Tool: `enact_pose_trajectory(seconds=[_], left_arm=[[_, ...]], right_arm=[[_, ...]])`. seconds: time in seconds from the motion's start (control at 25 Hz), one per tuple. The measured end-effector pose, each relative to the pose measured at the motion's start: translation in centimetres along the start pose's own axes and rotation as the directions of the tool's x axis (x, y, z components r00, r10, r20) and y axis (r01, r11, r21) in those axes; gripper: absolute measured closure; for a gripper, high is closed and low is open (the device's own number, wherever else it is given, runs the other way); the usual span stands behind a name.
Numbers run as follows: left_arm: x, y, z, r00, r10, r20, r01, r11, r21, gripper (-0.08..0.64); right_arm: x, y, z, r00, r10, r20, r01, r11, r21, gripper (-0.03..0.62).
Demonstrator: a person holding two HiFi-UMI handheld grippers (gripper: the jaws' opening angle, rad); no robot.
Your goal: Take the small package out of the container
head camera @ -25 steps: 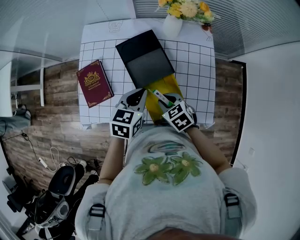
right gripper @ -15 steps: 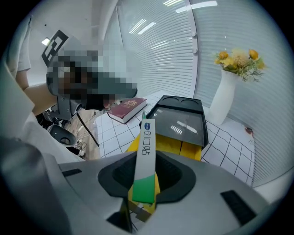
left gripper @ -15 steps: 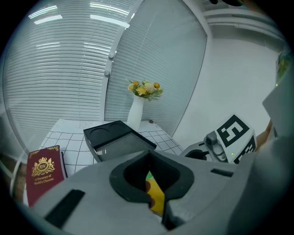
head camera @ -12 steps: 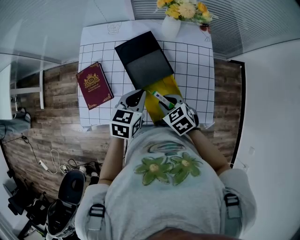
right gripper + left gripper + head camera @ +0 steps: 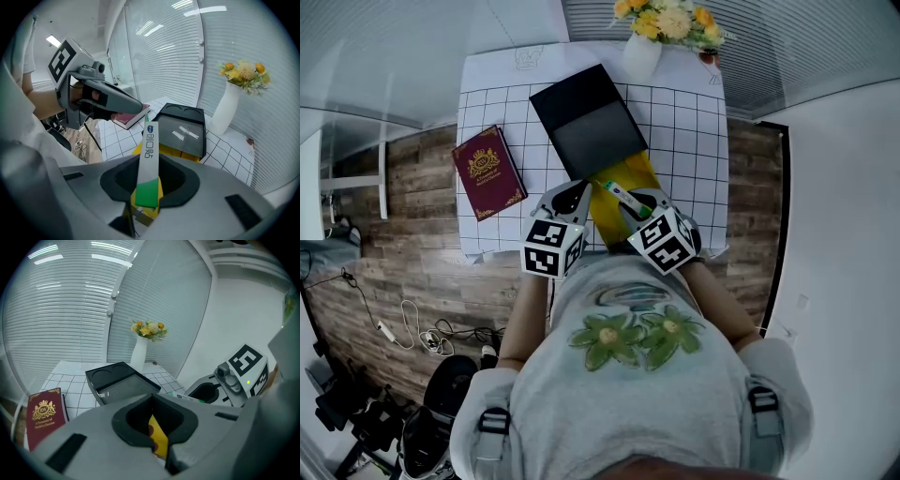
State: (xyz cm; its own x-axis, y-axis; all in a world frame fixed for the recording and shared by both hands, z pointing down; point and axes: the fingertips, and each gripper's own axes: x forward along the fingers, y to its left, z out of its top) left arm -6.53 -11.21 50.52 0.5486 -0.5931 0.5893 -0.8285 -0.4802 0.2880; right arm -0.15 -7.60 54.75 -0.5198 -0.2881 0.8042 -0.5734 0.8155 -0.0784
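A yellow pouch (image 5: 630, 174) lies on the grid cloth just in front of a black box (image 5: 589, 117). My left gripper (image 5: 574, 193) is shut on the pouch's near edge, and the yellow sheet (image 5: 158, 439) shows pinched between its jaws. My right gripper (image 5: 639, 202) is shut on a slim white packet with a green end (image 5: 149, 150). The packet (image 5: 623, 198) sticks up and forward over the pouch (image 5: 174, 151), free of it as far as I can see. The left gripper (image 5: 143, 108) hangs just left of the packet's tip.
A red hardcover book (image 5: 487, 169) lies at the left of the white grid cloth (image 5: 694, 141). A white vase of yellow flowers (image 5: 645, 49) stands at the far edge. The black box (image 5: 183, 129) is open. Cables and dark gear (image 5: 422, 328) sit on the wooden floor at the left.
Both grippers hold as before, with the right one shifted very slightly. A dark object on the floor at lower left has slid down towards the bottom edge.
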Motion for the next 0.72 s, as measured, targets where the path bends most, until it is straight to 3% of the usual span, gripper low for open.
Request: enact_pose_trajectory(seconds=[0.72], left_arm=[[-0.1,0.2,-0.6,1.0,0.007,-0.013,-0.007,1.0,0.006,0.553]], right_arm=[[-2.5,-0.1,2.6,0.998,-0.016,0.054,0.017,1.0,-0.015,0.502]])
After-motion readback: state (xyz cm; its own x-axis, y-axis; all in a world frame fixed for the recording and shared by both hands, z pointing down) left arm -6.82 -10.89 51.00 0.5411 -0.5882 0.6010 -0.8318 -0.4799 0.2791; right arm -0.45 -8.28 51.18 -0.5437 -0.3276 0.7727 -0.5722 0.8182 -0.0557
